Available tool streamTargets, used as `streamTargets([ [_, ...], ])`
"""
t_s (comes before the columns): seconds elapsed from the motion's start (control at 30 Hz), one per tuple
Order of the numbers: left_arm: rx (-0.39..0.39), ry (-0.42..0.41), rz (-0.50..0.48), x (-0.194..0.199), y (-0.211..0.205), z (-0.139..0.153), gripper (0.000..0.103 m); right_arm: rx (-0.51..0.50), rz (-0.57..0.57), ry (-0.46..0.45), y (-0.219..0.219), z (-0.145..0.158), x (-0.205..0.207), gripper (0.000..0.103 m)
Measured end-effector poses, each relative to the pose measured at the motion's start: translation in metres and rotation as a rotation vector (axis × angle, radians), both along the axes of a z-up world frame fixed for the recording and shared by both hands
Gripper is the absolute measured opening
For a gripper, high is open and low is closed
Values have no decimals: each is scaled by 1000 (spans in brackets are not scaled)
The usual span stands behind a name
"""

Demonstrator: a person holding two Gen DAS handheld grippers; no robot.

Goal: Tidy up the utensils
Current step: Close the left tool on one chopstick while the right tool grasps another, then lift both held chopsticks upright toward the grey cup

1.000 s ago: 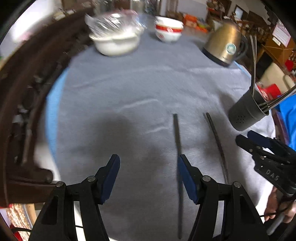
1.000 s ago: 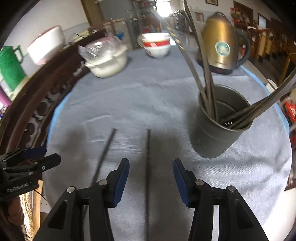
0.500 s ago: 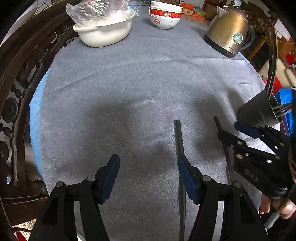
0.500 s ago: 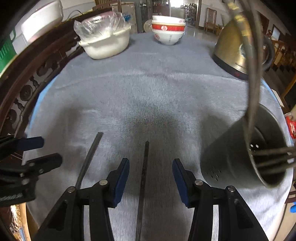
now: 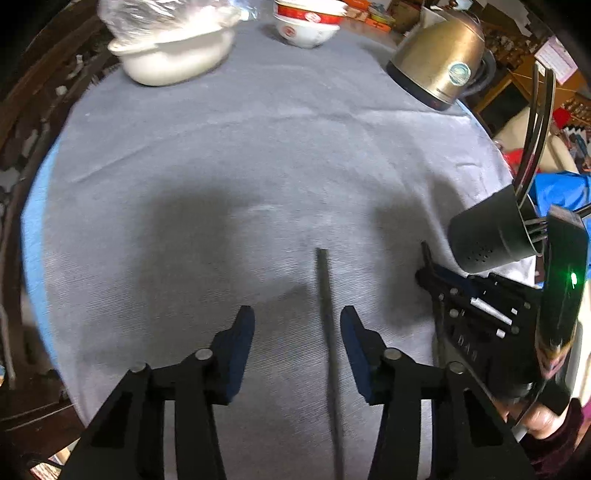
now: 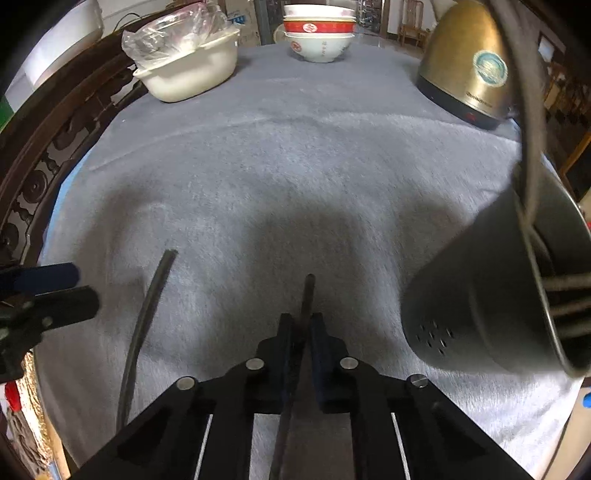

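Note:
Two dark chopsticks lie on the grey cloth. My right gripper (image 6: 301, 323) is shut on the right chopstick (image 6: 307, 291), low on the cloth. The left chopstick (image 5: 327, 314) lies between the open fingers of my left gripper (image 5: 297, 332), which is empty; it also shows in the right wrist view (image 6: 147, 314). The dark utensil holder (image 6: 491, 291) with several utensils stands to the right, close to my right gripper; it also shows in the left wrist view (image 5: 491, 236).
A gold kettle (image 6: 469, 62) stands at the back right. Stacked red-and-white bowls (image 6: 319, 33) and a white basin with plastic wrap (image 6: 188, 62) stand at the back. A carved wooden rail (image 6: 55, 147) runs along the left edge.
My right gripper has moved down and closed on the right chopstick. My left gripper has shifted so the left chopstick lies between its fingers, which have narrowed.

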State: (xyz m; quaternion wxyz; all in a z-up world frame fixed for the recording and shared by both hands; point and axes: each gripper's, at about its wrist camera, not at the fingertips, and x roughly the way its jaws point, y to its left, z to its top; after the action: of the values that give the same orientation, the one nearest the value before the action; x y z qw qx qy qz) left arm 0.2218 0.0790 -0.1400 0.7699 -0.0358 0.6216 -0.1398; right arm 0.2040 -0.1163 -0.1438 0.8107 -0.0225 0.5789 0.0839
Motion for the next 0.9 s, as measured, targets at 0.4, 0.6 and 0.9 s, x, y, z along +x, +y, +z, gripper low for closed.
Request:
streamTargets([
  [0.4,-7,78,2,26,-28,-28,44,37,-9,-20,-13,-1,-10,11],
  [0.6,-31,51,22,26,-34,-31,7,110,-29,-90,-21,12,-25,9],
  [0.9,-40,-178,39,-16,-40,47,7,218,-37,-262,-38,70,-52,7],
])
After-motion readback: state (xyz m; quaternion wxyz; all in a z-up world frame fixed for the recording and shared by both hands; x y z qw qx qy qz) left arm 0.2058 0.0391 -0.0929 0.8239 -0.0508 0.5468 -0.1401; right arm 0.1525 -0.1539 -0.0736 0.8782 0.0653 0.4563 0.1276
